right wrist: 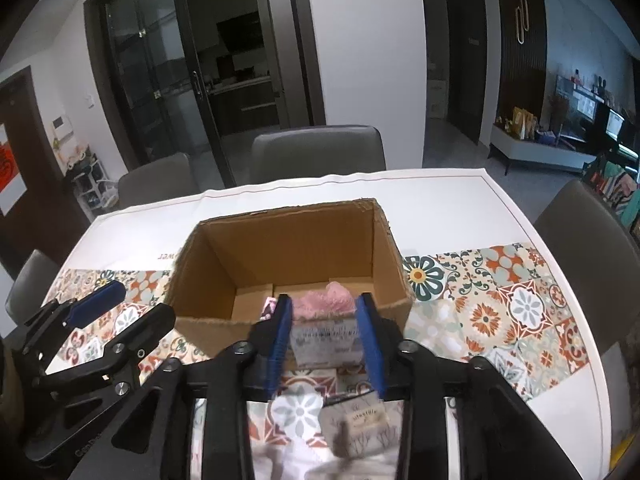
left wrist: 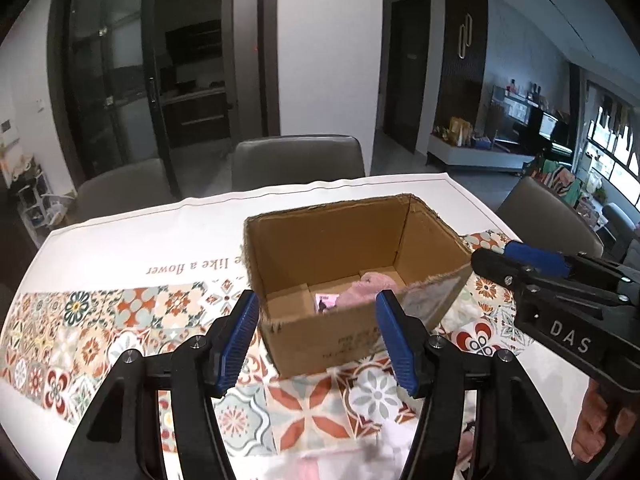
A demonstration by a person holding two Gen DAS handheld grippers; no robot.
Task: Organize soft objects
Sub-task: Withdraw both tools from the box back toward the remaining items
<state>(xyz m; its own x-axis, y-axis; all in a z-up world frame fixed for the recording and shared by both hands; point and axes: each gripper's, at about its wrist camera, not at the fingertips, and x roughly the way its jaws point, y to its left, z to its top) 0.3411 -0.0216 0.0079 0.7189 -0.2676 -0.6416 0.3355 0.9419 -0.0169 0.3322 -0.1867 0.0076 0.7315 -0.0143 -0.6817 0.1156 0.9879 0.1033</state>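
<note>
Cardboard forms the open box (left wrist: 352, 248) set on the patterned table (left wrist: 120, 312), and a pink fluffy item (left wrist: 368, 286) is seen lying on its floor, evidently deposited there for sorting. The left hand-held gripper (left wrist: 316, 338) is held released above the near wall, nothing between its blue pads. The right hand-held gripper (right wrist: 324, 344) is likewise parted and empty. A small beige item (right wrist: 358, 426) is left blurred on the table beneath it, probably awaiting collection.
</note>
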